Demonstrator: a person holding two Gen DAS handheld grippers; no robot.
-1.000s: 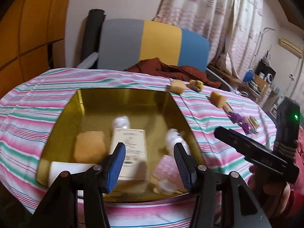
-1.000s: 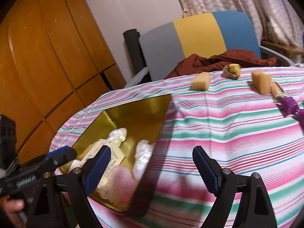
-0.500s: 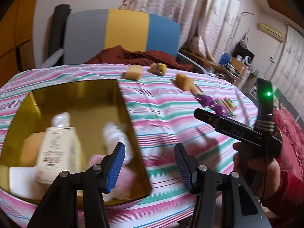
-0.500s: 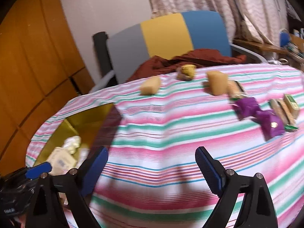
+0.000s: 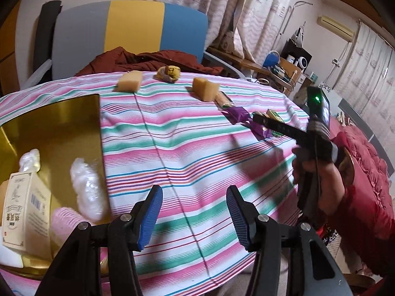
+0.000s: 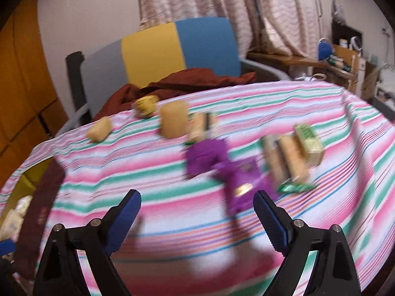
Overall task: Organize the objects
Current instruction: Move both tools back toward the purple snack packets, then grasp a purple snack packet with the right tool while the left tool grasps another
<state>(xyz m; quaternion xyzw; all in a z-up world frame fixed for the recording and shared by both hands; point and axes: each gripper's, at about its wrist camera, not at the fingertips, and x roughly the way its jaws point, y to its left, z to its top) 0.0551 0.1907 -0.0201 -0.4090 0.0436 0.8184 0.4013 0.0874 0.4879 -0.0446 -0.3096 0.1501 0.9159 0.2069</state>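
Observation:
A gold tin (image 5: 61, 113) sits at the left of the striped tablecloth (image 5: 187, 148). It holds a white box (image 5: 24, 209), clear wrapped packs (image 5: 86, 192) and a pink item (image 5: 64, 222). Loose on the cloth lie two tan blocks (image 5: 129, 81) (image 5: 205, 88), a yellow wrapped ball (image 5: 169, 72), purple wrappers (image 6: 205, 157), biscuit packs (image 6: 288, 157) and a green box (image 6: 308, 138). My left gripper (image 5: 195, 212) is open over bare cloth right of the tin. My right gripper (image 6: 197, 209) hangs just short of the purple wrappers, its jaws closing with nothing between them.
A chair (image 5: 133, 29) with a grey, yellow and blue back stands behind the table, with dark red cloth (image 5: 148, 59) on its seat. A cluttered side desk (image 5: 279, 69) is at the back right. Red bedding (image 5: 358, 148) lies right of the table. A hand (image 5: 318, 172) holds the right gripper.
Both views have swung right, away from the tin and over the striped cloth. The right gripper has come close to the purple wrappers. The tin has slid to the left edge.

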